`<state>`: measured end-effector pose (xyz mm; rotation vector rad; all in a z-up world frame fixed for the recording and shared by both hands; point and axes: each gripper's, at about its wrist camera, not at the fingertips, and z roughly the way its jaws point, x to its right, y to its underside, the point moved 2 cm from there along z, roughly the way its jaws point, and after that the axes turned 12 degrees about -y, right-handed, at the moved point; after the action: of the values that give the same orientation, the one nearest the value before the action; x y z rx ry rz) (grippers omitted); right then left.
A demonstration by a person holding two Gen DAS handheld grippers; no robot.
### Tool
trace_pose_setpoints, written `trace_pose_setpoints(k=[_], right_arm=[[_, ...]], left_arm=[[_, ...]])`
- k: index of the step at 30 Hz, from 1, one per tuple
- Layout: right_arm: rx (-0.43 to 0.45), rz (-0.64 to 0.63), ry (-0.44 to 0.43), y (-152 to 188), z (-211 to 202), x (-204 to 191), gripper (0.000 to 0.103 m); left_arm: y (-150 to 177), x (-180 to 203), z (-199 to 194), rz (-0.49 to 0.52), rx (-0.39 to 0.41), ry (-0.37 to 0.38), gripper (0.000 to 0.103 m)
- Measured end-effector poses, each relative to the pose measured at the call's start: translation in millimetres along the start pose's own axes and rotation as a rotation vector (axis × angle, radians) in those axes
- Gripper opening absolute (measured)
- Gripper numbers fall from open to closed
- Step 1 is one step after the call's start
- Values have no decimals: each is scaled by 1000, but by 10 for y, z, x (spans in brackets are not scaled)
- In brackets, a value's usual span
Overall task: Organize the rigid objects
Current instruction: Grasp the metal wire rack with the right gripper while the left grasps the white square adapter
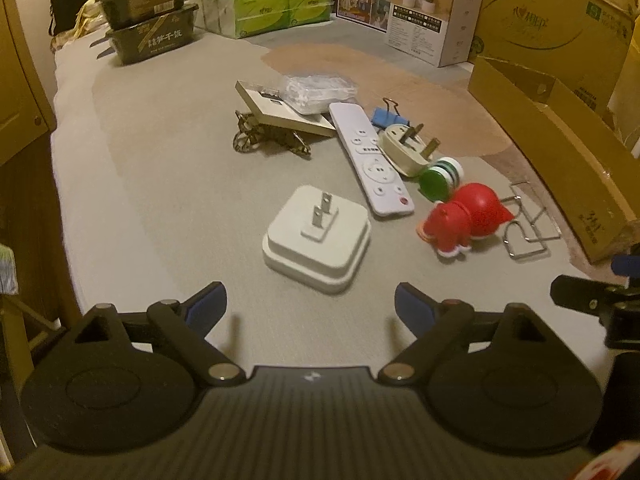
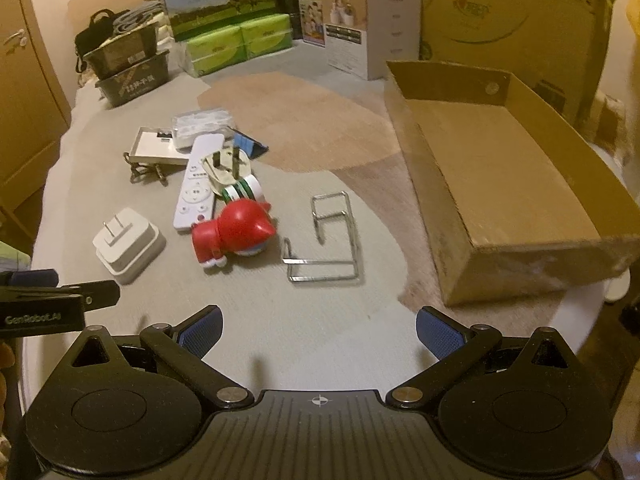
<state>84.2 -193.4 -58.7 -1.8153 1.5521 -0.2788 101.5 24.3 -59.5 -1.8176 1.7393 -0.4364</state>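
Clutter lies mid-table: white plug adapter (image 1: 316,238) nearest, prongs up, with white remote (image 1: 370,158) and red toy figure (image 1: 464,216) to its right. Farther right sits an empty cardboard tray (image 2: 516,184). Left gripper (image 1: 310,306) and right gripper (image 2: 319,330) both hover with jaws spread, grasping nothing.

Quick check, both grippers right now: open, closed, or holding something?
Left gripper: jaws open, nothing between them; the white plug adapter lies ahead, untouched.
Right gripper: jaws open, empty; the wire rack lies ahead on the mat.
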Motion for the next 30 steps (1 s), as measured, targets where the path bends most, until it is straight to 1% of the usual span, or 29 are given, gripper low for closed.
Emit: trace_pose_setpoints(k=[3,6,11,12,14,19,23,25,30], right_arm=[[20,-21,-5,-51,77,-23,102],[31,-49,0,-113,176,-31,89],[34,-72,20,-193,348,16,86],[38,-82,31,-205,371,25,84],[43,-87,31,-227,421,50,82],[27,-72,24,-287,551,126,70],[18,-68,25,-302,601,150,63],[13,-67,23,-303,622,163,55],[12,-55,26,-312,646,185,54]], left_arm=[[-74,1,105,22,14,3,85],[-135,12,201,42,30,12,83],[-207,57,324,74,53,30,79],[-219,69,351,82,52,34,76],[-237,85,403,88,50,39,73],[-270,126,482,98,45,52,70],[-266,145,512,106,48,55,69],[-271,148,525,107,49,56,68],[-271,168,556,115,57,53,68]])
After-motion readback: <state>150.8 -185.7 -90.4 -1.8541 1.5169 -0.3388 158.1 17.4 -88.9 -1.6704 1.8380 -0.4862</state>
